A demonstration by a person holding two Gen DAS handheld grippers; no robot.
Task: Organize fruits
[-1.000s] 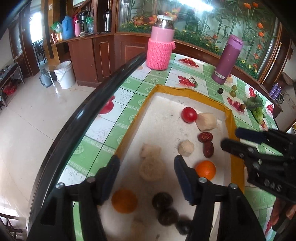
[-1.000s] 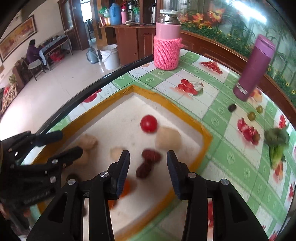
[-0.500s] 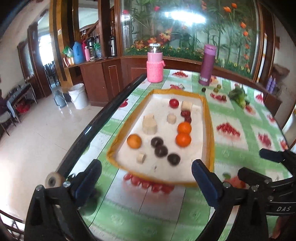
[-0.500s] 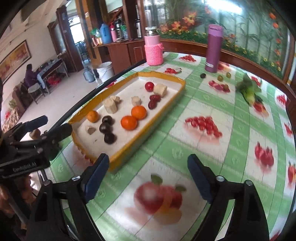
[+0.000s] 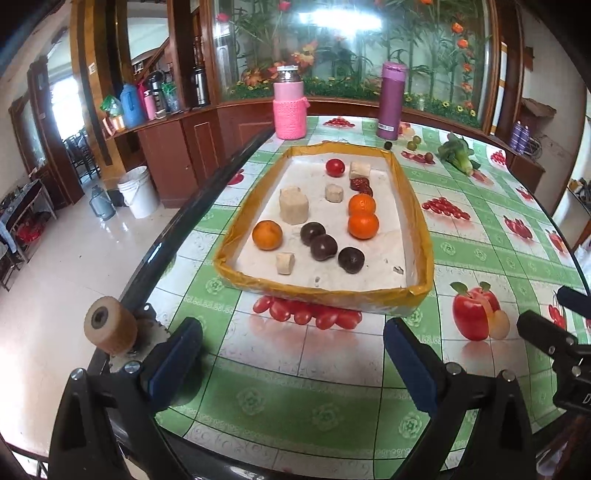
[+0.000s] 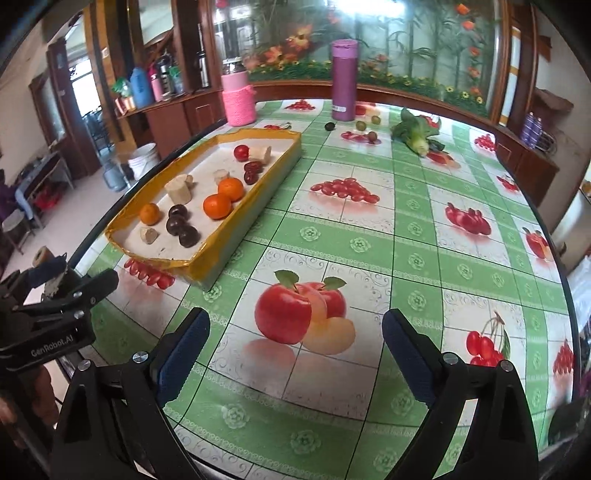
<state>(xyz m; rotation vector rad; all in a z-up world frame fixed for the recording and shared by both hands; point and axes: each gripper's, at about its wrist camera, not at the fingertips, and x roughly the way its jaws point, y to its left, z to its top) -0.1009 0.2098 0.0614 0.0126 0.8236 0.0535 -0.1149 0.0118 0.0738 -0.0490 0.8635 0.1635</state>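
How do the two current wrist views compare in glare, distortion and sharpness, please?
Left wrist view: sharp; bright glare on the glass panel behind; fisheye bows the table edge. Right wrist view: sharp too; glare top centre; the tablecloth grid curves strongly, and corners vignette dark.

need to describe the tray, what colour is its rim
Yellow-orange; the tray rim looks wrapped in glossy tape, and its floor is white. Best seen from the left wrist view.

Tray point(image 5: 413, 206): on the table point(image 5: 306, 398), near its left edge.
Oranges point(image 5: 363, 225): in the tray, right of the dark fruits point(image 5: 323, 246).
Flasks point(image 5: 391, 99): behind the tray.
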